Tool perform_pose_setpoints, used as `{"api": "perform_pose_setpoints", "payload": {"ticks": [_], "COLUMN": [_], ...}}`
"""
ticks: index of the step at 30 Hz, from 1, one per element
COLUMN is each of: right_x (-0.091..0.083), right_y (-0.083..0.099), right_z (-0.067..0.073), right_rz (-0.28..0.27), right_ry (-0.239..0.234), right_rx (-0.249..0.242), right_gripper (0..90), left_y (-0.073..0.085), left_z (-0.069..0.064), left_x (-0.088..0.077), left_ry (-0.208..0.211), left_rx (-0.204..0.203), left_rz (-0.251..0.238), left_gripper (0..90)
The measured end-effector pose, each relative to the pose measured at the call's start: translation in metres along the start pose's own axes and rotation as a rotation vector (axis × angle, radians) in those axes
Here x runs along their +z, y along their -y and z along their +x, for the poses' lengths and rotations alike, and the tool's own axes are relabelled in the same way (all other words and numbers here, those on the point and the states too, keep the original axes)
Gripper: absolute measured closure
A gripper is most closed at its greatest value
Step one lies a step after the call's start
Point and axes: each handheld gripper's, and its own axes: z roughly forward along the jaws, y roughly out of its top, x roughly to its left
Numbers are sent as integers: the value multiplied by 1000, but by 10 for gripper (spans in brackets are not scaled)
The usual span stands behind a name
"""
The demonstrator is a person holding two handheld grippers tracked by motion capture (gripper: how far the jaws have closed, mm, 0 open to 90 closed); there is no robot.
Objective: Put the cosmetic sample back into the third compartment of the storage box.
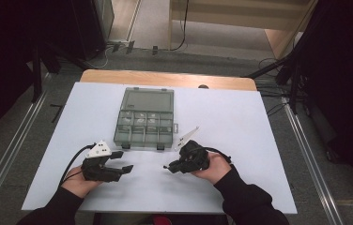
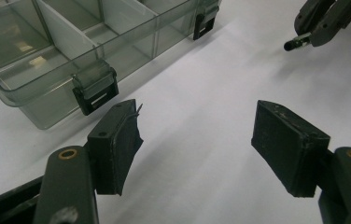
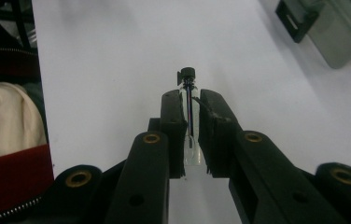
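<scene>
My right gripper (image 3: pixel 190 116) is clamped on a small clear vial (image 3: pixel 190 109) with a black cap, held over the worktop (image 1: pixel 240 122). My left gripper (image 2: pixel 197 140) stands open and empty nearby. Beyond sits the open organizer box (image 1: pixel 144 123). The smooth vial could slip if my squeeze loosens.

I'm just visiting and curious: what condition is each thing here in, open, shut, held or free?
Compartment box: lid open and laid back, latches undone.
Small vial: black cap on, clamped between the jaws of the right gripper.
Right gripper: shut on the small vial, above the table.
Left gripper: jaws wide apart, holding nothing.
</scene>
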Motion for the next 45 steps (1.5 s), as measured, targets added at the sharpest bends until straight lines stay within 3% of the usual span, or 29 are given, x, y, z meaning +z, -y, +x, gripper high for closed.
{"api": "perform_pose_setpoints", "payload": {"ticks": [9, 20, 45], "right_x": [-10, -16, -30], "right_y": [-1, -7, -37], "right_z": [-6, -8, -14], "right_rz": [-41, -58, -69], "right_ry": [13, 33, 60], "right_rx": [107, 147, 227], "right_gripper": [816, 816, 816], "left_y": [-2, -4, -4], "left_z": [3, 6, 5], "left_x": [1, 2, 4], "left_ry": [6, 34, 23], "left_rx": [-1, -18, -3], "left_rz": [-8, -24, -5], "left_gripper": [314, 314, 314]}}
